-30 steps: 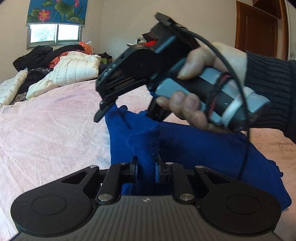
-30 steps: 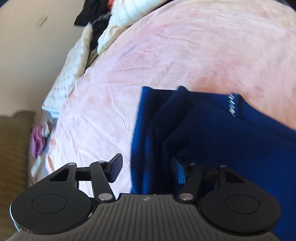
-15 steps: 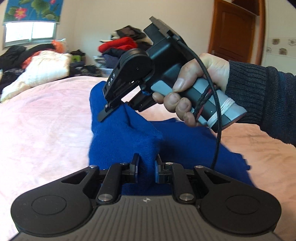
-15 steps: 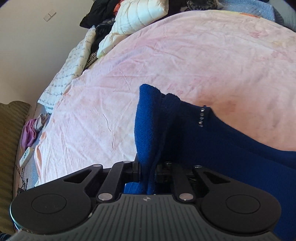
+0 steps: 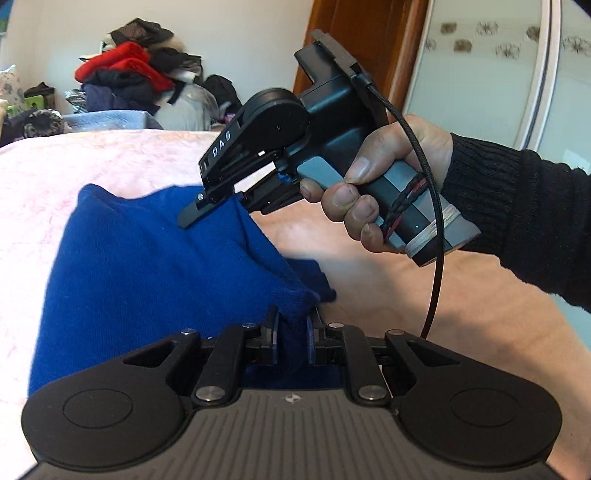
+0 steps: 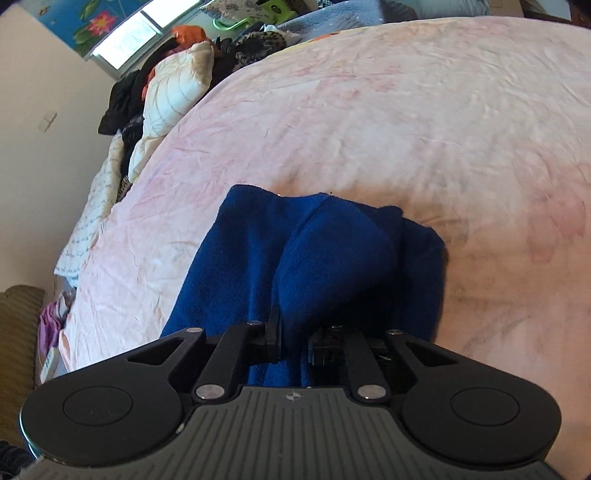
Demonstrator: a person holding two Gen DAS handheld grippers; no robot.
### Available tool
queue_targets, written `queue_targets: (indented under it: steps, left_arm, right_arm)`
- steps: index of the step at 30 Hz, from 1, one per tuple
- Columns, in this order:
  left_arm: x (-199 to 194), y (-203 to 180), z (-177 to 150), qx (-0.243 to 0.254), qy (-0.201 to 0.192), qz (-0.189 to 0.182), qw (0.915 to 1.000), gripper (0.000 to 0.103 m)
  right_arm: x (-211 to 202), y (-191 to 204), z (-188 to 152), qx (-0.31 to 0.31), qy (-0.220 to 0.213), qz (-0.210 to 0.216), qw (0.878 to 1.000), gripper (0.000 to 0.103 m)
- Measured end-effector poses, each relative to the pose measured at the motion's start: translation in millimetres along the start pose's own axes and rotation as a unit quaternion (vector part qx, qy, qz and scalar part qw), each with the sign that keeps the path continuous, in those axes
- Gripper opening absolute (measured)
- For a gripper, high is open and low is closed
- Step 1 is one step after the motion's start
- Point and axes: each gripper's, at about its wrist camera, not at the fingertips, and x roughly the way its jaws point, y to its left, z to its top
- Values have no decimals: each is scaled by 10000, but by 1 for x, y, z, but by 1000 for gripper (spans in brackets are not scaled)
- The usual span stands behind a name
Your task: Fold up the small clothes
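Note:
A small blue knit garment [image 5: 147, 266] hangs lifted over the pink bed sheet [image 5: 74, 166]. My left gripper [image 5: 291, 338] is shut on one bunched edge of it at the bottom of the left wrist view. Farther off in that view, a hand holds my right gripper [image 5: 214, 206], which pinches another edge of the same cloth. In the right wrist view the right gripper [image 6: 293, 341] is shut on the blue garment [image 6: 325, 258], whose folds drape down onto the bed sheet [image 6: 369, 129] ahead.
Piled clothes [image 5: 125, 77] lie beyond the bed's far side, beside a wooden door [image 5: 351, 44]. A cream quilted jacket [image 6: 173, 96] and dark clothes sit at the bed's far corner under a window [image 6: 125, 33]. A sofa arm [image 6: 18, 332] stands at the left.
The right gripper went from open beside the garment to shut on its edge. Both grippers have swept sideways across the bed, lifting and folding the blue cloth over.

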Motion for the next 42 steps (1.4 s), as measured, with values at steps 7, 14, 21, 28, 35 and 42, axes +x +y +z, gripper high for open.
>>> queue_targets:
  steps: [7, 14, 21, 28, 35, 42]
  left_arm:
    - [15, 5, -5, -55, 407, -381, 9984, 14]
    - [-40, 48, -6, 47, -47, -1030, 9947, 78]
    - [-40, 88, 15, -271, -612, 362, 9971, 79]
    - [3, 77, -7, -23, 19, 392, 9992, 81]
    - [2, 85, -18, -80, -110, 384, 9992, 91]
    - [-56, 112, -11, -398, -719, 649, 9945, 92]
  right_arm:
    - [10, -22, -8, 379, -67, 142, 9992, 26]
    - [-20, -41, 4, 971, -686, 610, 9910, 45]
    - [4, -41, 23, 893, -802, 43, 9928, 22]
    - [3, -47, 28, 575, -973, -697, 9911, 8]
    - [-13, -69, -2, 1461, -1284, -159, 9808, 39]
    - [-69, -34, -82, 1102, -1304, 392, 9845, 54]
